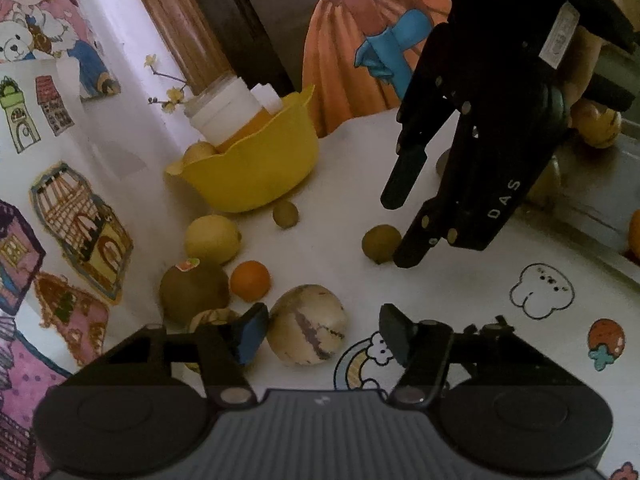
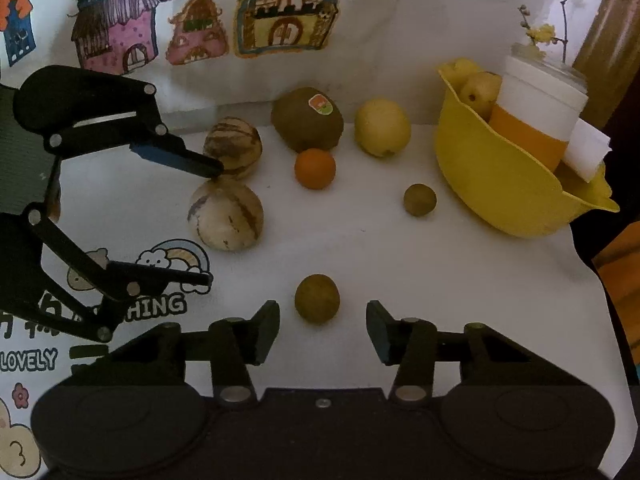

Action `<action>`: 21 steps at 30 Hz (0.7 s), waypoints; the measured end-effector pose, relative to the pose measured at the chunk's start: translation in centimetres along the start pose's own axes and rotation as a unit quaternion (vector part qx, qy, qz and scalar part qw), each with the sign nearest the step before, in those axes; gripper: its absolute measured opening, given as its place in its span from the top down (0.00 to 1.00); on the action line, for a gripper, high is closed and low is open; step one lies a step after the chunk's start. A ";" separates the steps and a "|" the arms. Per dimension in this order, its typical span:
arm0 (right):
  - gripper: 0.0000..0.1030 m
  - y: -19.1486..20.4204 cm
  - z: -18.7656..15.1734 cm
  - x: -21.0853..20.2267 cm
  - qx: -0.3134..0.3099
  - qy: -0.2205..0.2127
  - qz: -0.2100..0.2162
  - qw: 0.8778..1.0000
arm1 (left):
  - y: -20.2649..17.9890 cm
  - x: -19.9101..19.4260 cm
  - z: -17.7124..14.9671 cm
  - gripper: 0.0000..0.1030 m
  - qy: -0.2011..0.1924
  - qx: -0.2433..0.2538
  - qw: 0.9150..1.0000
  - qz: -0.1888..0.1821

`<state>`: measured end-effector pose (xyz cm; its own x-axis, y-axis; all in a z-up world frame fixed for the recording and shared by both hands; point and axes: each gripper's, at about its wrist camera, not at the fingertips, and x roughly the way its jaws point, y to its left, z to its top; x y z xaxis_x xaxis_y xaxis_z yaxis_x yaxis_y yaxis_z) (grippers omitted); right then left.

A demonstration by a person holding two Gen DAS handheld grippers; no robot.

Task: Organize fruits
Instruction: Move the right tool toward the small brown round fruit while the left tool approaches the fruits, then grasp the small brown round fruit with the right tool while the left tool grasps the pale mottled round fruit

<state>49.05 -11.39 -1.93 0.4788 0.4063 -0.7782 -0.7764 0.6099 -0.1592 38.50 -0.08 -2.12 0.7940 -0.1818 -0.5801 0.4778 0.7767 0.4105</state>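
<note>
I hover my right gripper (image 2: 323, 326), jaws wide, just short of the small brown fruit (image 2: 317, 298) lying well out from the yellow bowl (image 2: 492, 184), and next I judge I must ease forward and close, while my left gripper (image 1: 320, 332), jaws wide too, flanks the striped melon (image 1: 306, 322).

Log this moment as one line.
left gripper: open, at striped melon | right gripper: open, around small brown fruit, not closed | yellow bowl: tilted

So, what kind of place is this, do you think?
Probably a home, perhaps a child's room or play corner. The table has a cartoon cloth with a rainbow and "LOVELY" on it, the wall behind has coloured house drawings, and loose fruit lies beside a yellow bowl.
</note>
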 end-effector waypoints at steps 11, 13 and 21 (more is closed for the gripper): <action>0.64 -0.5 0.5 1.4 0.022 0.009 0.026 0.999 | 0.6 0.9 0.2 0.35 0.017 -0.010 1.000 -0.003; 0.65 -0.5 0.5 1.5 0.024 0.008 0.029 0.999 | 0.6 1.1 0.2 0.37 0.019 -0.012 1.000 -0.003; 0.73 -0.7 0.7 1.4 0.026 0.008 0.034 0.999 | 1.0 1.6 0.5 0.47 0.028 -0.027 0.999 0.004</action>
<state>50.56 -10.81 -2.52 0.4193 0.4369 -0.7958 -0.7839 0.6164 -0.0746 40.47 0.14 -2.33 0.7742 -0.1422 -0.6168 0.4495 0.8095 0.3777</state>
